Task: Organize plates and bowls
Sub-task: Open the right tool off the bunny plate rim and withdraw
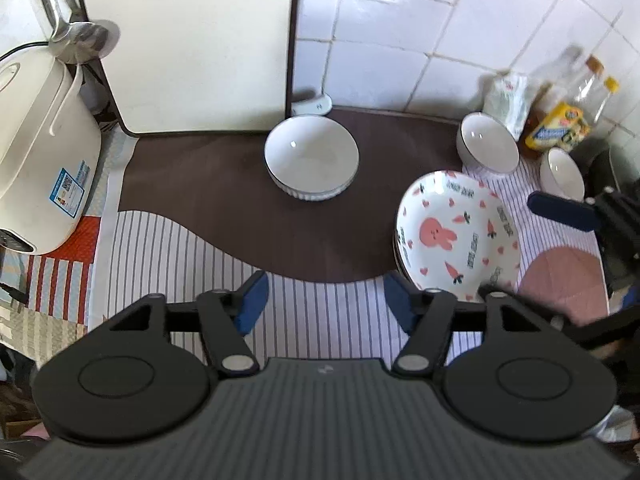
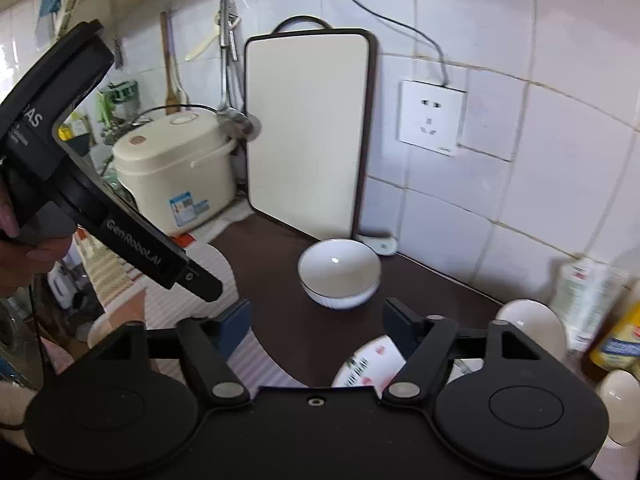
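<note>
Your left gripper [image 1: 324, 300] is spread wide and holds nothing; the glossy bunny plate [image 1: 458, 236] sits just right of its right finger. Ahead stands a round white bowl [image 1: 311, 158] on the brown mat [image 1: 200, 184]. Your right gripper [image 2: 316, 324] gapes too, empty, bowl ahead.

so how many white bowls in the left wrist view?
3. Large bowl on the brown mat below the cutting board; two small bowls, and, at right beside the bottles. More may be hidden.
</note>
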Available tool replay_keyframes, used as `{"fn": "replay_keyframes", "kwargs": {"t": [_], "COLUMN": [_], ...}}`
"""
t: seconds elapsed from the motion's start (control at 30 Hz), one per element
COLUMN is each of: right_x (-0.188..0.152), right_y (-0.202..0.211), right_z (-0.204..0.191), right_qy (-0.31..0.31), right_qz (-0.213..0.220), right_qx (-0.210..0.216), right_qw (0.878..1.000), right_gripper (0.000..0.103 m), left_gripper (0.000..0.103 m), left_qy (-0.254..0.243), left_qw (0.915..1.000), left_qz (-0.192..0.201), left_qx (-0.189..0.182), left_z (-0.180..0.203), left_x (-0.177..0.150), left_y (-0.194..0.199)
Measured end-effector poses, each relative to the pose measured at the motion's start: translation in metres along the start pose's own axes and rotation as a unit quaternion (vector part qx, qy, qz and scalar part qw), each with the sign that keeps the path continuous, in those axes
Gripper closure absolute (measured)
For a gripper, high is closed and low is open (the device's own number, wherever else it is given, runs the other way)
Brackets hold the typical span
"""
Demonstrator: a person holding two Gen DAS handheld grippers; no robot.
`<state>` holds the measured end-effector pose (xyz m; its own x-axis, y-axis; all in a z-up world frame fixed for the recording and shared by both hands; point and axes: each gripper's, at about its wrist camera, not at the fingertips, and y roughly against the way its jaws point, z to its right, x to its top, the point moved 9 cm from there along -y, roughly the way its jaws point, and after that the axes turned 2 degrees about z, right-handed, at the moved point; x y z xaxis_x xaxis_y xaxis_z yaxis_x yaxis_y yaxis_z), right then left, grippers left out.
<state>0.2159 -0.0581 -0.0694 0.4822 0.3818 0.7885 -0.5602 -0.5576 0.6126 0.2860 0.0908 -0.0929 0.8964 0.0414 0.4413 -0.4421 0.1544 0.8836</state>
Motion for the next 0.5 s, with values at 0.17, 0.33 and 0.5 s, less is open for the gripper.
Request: {"fn": "replay_keyframes", "kwargs": {"t": [0.17,0.33,0.5], "right_x": [-0.002,-0.012,-0.024], "right_y": [-0.041,-0.099,-0.154], "right_z": [0.004,0.020,0.026], "right_qy": [-0.016,-0.038,-0.067], "right_qz": [0.012,0.000,-0.023], "right_qx": [0.020,-0.017,-0.044], "right_qw": [1.000,0.999,0.997], "right_gripper": [0.007,0.007,0.006], "left_gripper": [0.027,0.017,0.015], "left_qy": [0.019,0.043,0.069], "left_qw": [0.9995,0.9979,0.9961], "left_qz": [0.018,0.044,0.047], "left_qx": [-0.014,-0.021,-0.028], "left_z": [-0.018,-0.037,-0.058], "left_x": [0.013,0.029,0.044], "left_y": [-0.017,-0.049,-0.095]}}
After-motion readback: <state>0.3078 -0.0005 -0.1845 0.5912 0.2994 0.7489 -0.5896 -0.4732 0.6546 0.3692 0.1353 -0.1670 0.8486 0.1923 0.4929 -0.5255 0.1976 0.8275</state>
